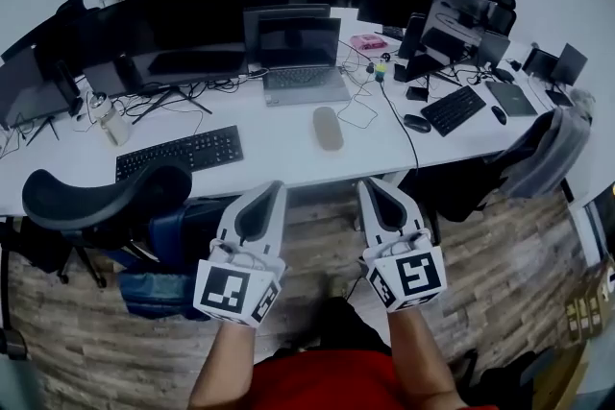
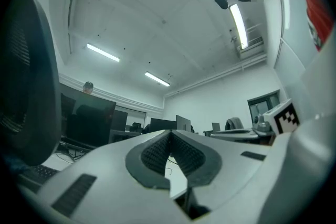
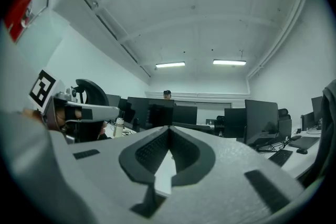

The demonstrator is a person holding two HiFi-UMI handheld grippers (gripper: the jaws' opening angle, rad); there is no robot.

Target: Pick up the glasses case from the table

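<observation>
**Left.** The office chair [image 1: 101,197] is parked at the near edge of the white table [image 1: 279,156]. Its backrest is just left of your left gripper [image 1: 276,188], which is why a dark slab fills that side of the left gripper view. A black keyboard [image 1: 179,152] lies on the table past the chair.

**Left gripper.** The jaws are pressed together at the tips with nothing between them. You hold it low and short of the table edge, over the floor.

**Centre.** The glasses case [image 1: 328,128] is a grey-beige oval lying flat on bare table. It sits in front of the laptop [image 1: 300,62] and to the right of the keyboard, with its long axis running away from you. Nothing touches it. A thin cable [image 1: 360,115] loops just beside it on the right. The case lies between the lines of your two grippers, so either could take it.

**Right gripper** [image 1: 369,185]. This one is also closed tip to tip and empty, and it too is short of the table edge.

**Judgement.** This is the approach stage, with no grasp begun. You will need to spread the jaws before they go round the case. Gripping across its short width looks best, since the rounded shell may slip. Keep clear of the cable.

**Right.** The mouse [image 1: 417,123] lies well apart from the case.
</observation>
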